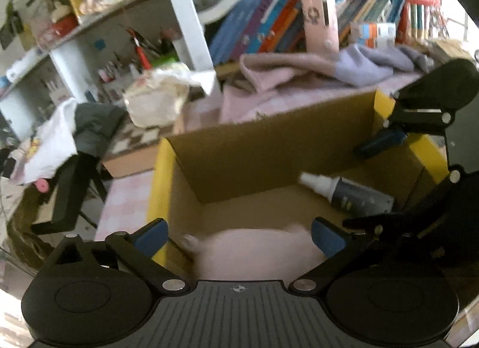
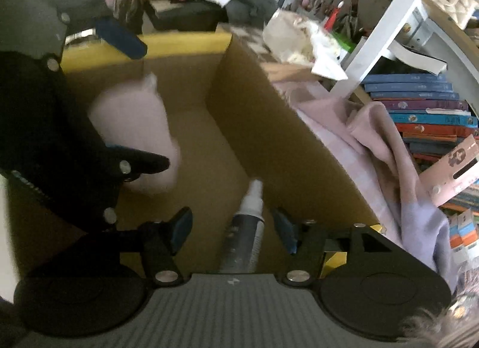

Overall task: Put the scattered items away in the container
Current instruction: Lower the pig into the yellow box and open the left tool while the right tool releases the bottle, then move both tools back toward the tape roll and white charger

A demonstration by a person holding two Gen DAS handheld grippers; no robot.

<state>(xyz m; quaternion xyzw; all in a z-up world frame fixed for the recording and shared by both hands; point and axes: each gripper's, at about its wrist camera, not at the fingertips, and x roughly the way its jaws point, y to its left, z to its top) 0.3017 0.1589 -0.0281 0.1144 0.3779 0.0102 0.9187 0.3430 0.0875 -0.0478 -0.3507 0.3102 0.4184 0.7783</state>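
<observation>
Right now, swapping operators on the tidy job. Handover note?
Left gripper: open, over the cardboard box, nothing clamped; the blurred pink soft item lies below its fingers, inside the box.
Right gripper: open, also over the box; the spray bottle lies between its fingers on the box floor, not gripped.
Done: pink item and bottle are in the box.
Left: the pink and lilac cloths behind the box, if they count as scattered items.
</observation>
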